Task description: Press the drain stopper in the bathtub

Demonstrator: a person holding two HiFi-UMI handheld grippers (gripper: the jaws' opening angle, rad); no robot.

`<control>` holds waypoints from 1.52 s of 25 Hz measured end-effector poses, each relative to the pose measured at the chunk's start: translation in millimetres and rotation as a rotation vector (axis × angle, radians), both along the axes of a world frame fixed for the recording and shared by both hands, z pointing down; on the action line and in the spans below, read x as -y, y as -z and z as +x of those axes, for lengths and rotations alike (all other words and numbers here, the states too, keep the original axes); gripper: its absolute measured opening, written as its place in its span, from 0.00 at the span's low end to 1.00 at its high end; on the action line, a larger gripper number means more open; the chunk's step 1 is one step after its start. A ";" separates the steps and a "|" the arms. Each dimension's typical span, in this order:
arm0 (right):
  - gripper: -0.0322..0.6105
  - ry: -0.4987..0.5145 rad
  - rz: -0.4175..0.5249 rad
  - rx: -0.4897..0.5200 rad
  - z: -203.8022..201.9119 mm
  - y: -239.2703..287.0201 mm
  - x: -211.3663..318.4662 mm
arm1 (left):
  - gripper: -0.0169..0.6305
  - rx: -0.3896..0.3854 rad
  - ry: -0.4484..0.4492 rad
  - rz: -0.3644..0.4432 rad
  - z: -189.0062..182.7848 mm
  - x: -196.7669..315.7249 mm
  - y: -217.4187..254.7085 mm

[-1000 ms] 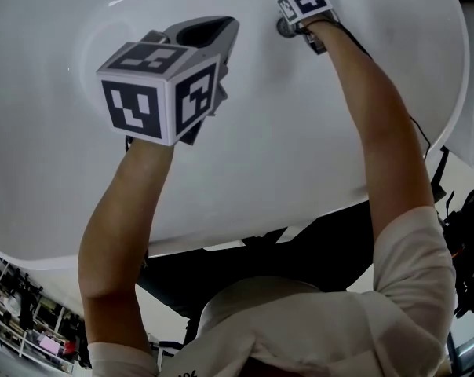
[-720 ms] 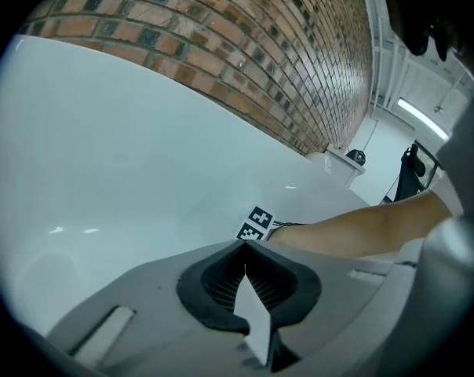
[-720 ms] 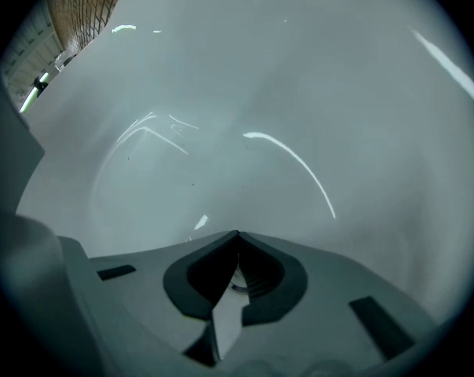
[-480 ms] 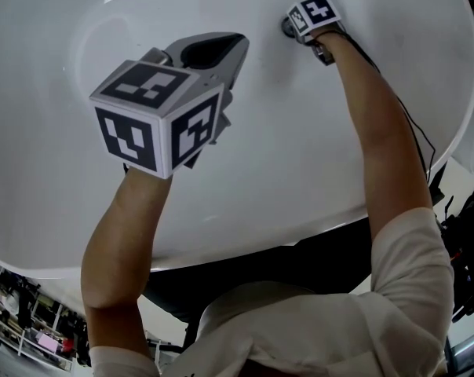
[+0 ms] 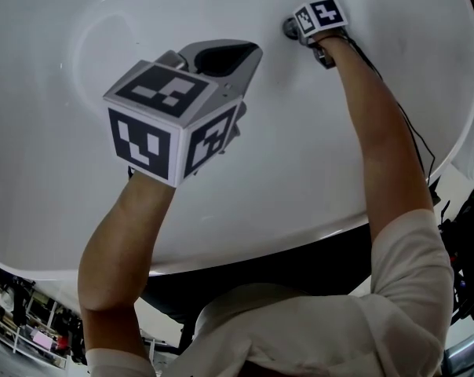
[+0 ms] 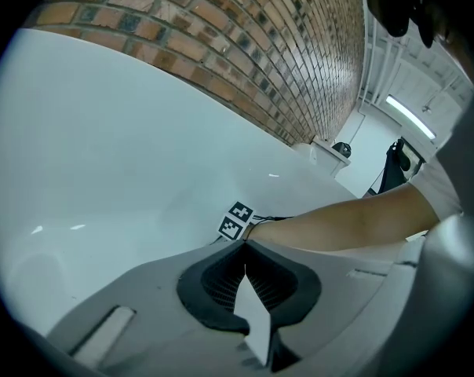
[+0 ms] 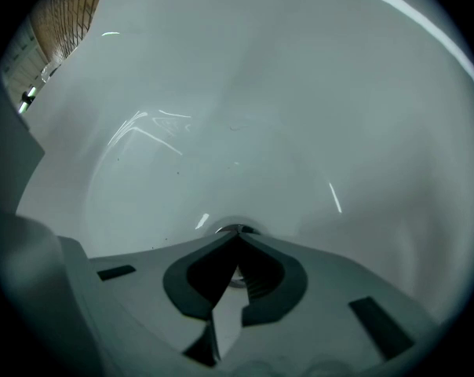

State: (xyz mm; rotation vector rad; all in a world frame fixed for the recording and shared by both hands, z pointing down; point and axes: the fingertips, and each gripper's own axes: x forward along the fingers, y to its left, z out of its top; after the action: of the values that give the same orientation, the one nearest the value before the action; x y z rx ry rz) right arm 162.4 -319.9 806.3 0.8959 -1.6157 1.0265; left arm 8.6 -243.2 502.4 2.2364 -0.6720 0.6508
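The white bathtub (image 5: 362, 171) fills the head view. Its round metal drain stopper (image 5: 286, 27) sits at the far end, mostly covered by my right gripper (image 5: 295, 30), whose marker cube (image 5: 321, 14) stands over it. In the right gripper view the shut jaws (image 7: 237, 234) meet right at the stopper's rim (image 7: 224, 229); only a sliver of metal shows. My left gripper (image 5: 255, 52) hovers above the tub's middle, shut on nothing. In the left gripper view its tips (image 6: 245, 243) point toward the right gripper's cube (image 6: 235, 220).
A brick wall (image 6: 245, 45) runs behind the tub. The tub's near rim (image 5: 245, 246) curves below my arms, with dark floor and a cable (image 5: 413, 136) beyond its right edge. A person's arm (image 6: 347, 222) crosses the left gripper view.
My left gripper has drifted slightly right and down in the head view. The right gripper has stayed on the drain stopper, edging a little right.
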 end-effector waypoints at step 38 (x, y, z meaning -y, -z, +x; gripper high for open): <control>0.08 -0.004 -0.053 -0.123 0.8 -8.3 -11.1 | 0.04 -0.011 -0.012 -0.054 2.5 -11.3 -8.0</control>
State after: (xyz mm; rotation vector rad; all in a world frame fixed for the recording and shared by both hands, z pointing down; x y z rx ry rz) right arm 163.2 -308.8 814.6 0.9094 -1.4782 0.9927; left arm 11.1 -231.8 510.4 2.1941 -0.6294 0.6546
